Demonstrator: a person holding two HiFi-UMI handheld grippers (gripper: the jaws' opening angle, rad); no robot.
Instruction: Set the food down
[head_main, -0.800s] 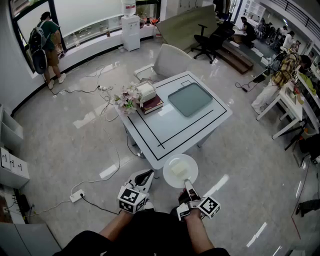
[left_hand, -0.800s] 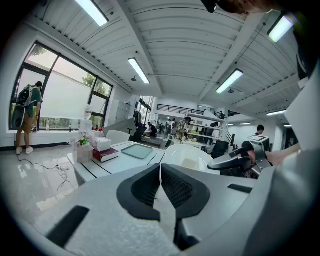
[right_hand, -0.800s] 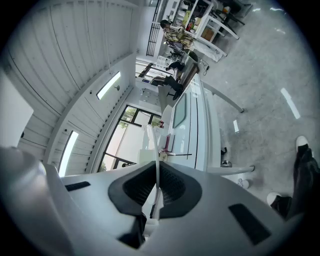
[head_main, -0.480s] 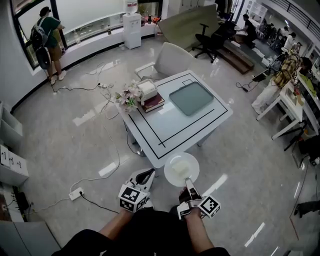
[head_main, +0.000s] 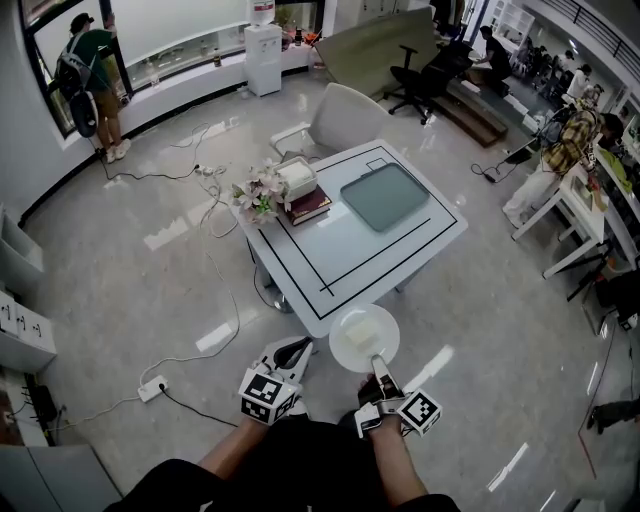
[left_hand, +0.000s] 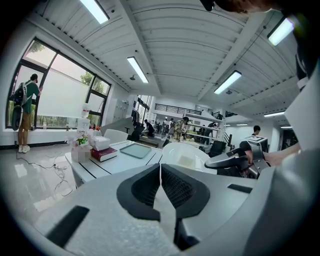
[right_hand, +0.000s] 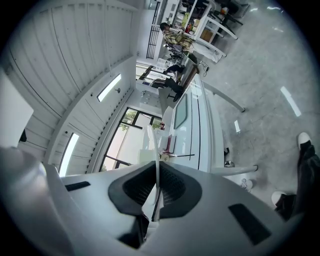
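Observation:
A white plate (head_main: 352, 352) carrying a pale yellow block of food (head_main: 360, 336) hangs in the air just off the near corner of the white table (head_main: 340, 262). My right gripper (head_main: 377, 364) is shut on the plate's near rim. In the right gripper view the rim (right_hand: 152, 141) runs edge-on between the jaws of that gripper (right_hand: 157, 169). My left gripper (head_main: 291, 352) is held beside it to the left, shut with nothing in it; its pads (left_hand: 160, 172) meet. From the left gripper view the plate (left_hand: 181, 154) shows to the right, ahead of the table (left_hand: 120, 161).
On the table lie a grey tray (head_main: 384, 197), a stack of books (head_main: 306, 207) with a white box (head_main: 294, 180) and flowers (head_main: 256, 196). A white chair (head_main: 340, 118) stands at the far side. Cables (head_main: 215, 300) and a power strip (head_main: 154, 391) lie on the floor left.
The plate and both grippers have crept slightly forward towards the table's near corner. The person by the window at far left has shifted a little.

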